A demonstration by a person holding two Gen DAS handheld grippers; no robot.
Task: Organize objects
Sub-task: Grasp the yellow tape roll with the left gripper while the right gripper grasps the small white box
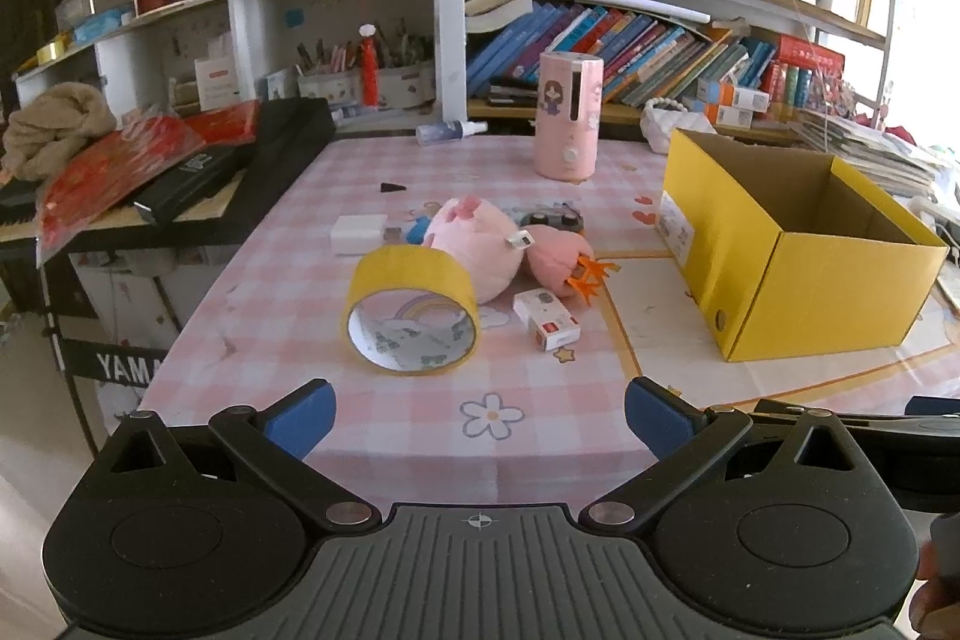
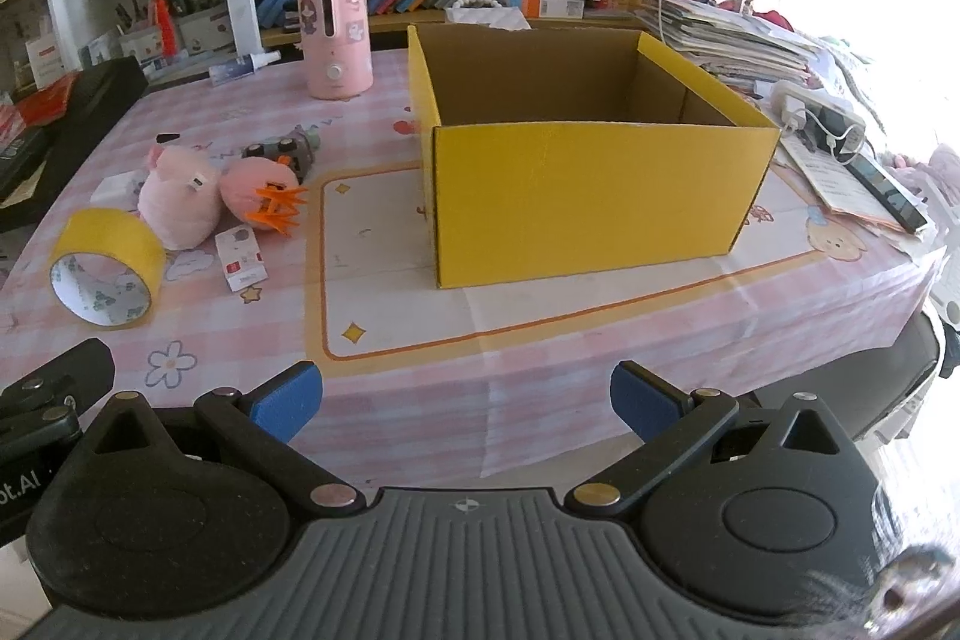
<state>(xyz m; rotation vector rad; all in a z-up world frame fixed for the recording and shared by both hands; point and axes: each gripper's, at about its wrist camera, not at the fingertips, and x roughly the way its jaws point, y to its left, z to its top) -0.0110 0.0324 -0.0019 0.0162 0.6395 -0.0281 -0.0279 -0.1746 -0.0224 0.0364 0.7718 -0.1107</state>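
Observation:
An open yellow cardboard box (image 1: 840,292) (image 2: 600,196) stands on the pink checked tablecloth, empty as far as I see. Left of it lie a yellow tape roll (image 1: 411,316) (image 2: 108,268), a pink plush toy (image 1: 480,244) (image 2: 180,202) with orange feet, a small white carton (image 1: 547,319) (image 2: 240,259), a white adapter (image 1: 358,233) and a grey toy (image 2: 288,147). My left gripper (image 1: 480,418) hovers open at the table's near edge, short of the tape roll. Facing the box front, my right gripper (image 2: 465,400) is open too, holding nothing.
A pink cylindrical humidifier (image 1: 569,114) (image 2: 334,30) and a small spray bottle (image 1: 450,131) stand at the back. Bookshelves rise behind. A black keyboard (image 1: 180,184) with red packets sits left; papers, a power strip (image 2: 816,105) and a phone lie right of the box.

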